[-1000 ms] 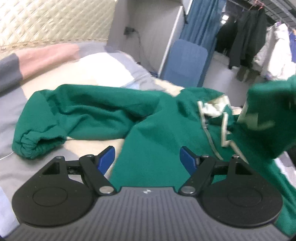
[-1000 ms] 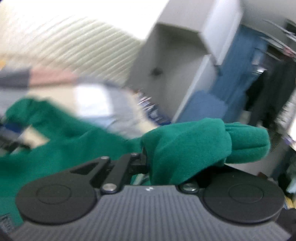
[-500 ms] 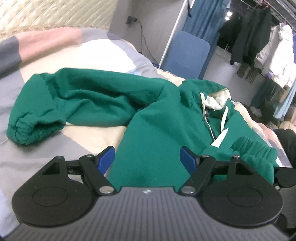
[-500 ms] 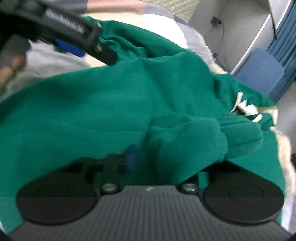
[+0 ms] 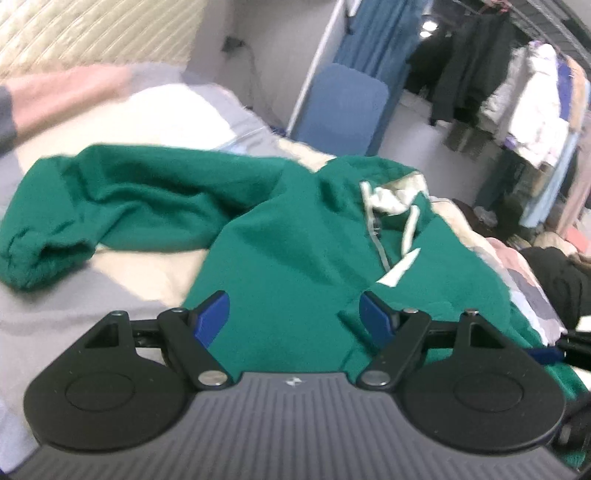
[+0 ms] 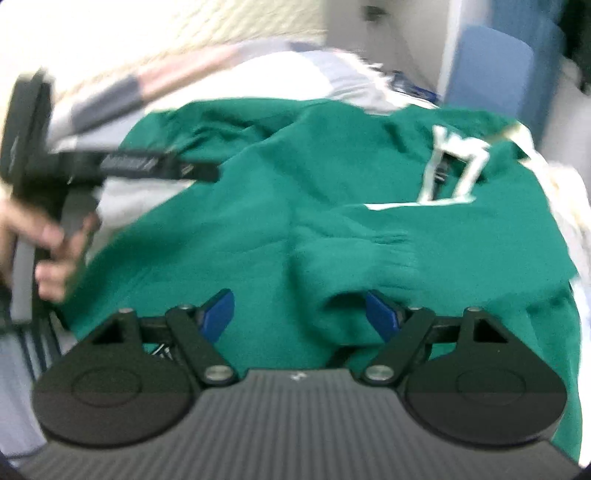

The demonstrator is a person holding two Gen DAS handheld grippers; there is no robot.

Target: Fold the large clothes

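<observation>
A green hoodie [image 5: 295, 240] lies spread on the bed, its hood and white drawstrings [image 5: 391, 206] at the far end. One sleeve [image 5: 110, 199] stretches out left, ending in a bunched cuff [image 5: 33, 258]. My left gripper [image 5: 293, 306] hovers open over the hoodie's body, with nothing pinched. My right gripper [image 6: 298, 306] is over the hoodie [image 6: 295, 177] with its jaws opening. The other sleeve's cuff [image 6: 369, 251] lies folded across the chest just ahead of them, loose. A hand [image 6: 55, 254] holds the left gripper [image 6: 199, 170] at the left edge.
The bed cover [image 5: 129, 280] is grey and cream patchwork. A quilted headboard [image 5: 92, 33] stands behind. Beyond the bed are a blue chair [image 5: 343, 107] and a rack of hanging clothes [image 5: 517, 81]. Dark clothing [image 5: 554, 273] is piled at the right.
The right gripper, earlier shut on the raised green cuff, swung down over the hoodie and opened; the cuff now rests on the chest. The left gripper shifted slightly.
</observation>
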